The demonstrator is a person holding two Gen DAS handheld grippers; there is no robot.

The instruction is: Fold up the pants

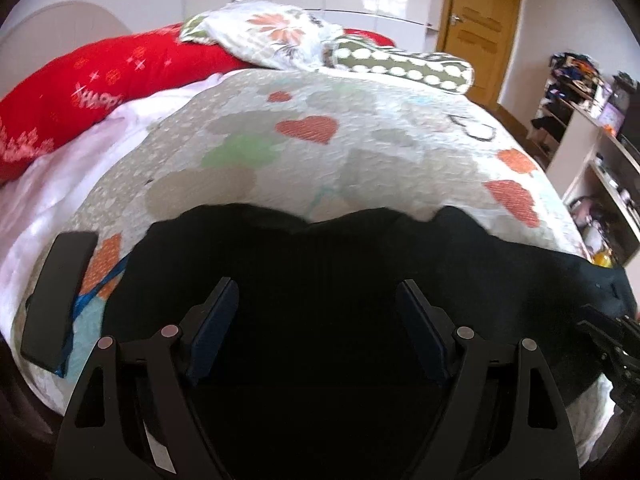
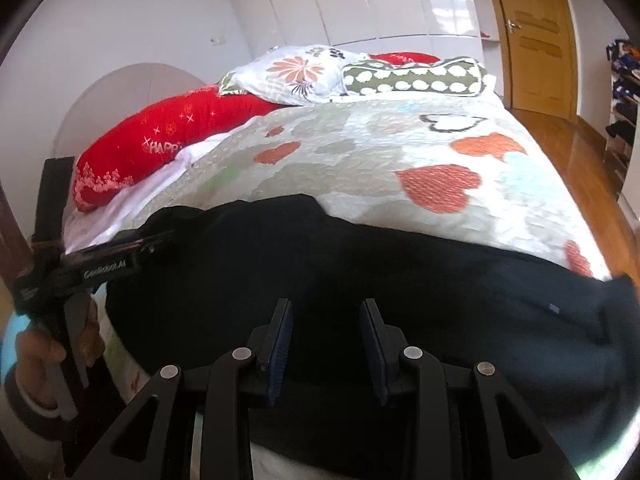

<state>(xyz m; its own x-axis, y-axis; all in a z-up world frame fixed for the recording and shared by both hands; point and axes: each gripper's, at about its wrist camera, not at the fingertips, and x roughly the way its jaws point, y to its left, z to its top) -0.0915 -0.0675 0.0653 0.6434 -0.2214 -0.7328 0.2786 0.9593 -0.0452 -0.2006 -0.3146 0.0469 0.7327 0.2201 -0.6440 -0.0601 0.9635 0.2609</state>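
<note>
The black pants [image 1: 320,264] lie across the near edge of the bed, spread left to right; they also show in the right wrist view [image 2: 400,280]. My left gripper [image 1: 318,300] is open wide, low over the pants, with nothing between its fingers. My right gripper [image 2: 326,320] is open with a narrower gap, just above the pants near their middle, holding nothing. The left gripper's body [image 2: 108,264] shows at the left of the right wrist view, and the right gripper's body [image 1: 612,340] at the right edge of the left wrist view.
The quilt with hearts [image 1: 320,132] covers the bed. A red pillow [image 1: 100,80], a floral pillow [image 1: 276,32] and a dotted bolster [image 1: 404,64] lie at the far end. A black phone [image 1: 60,296] lies left of the pants. Shelves [image 1: 592,152] and a wooden door [image 1: 476,24] stand right.
</note>
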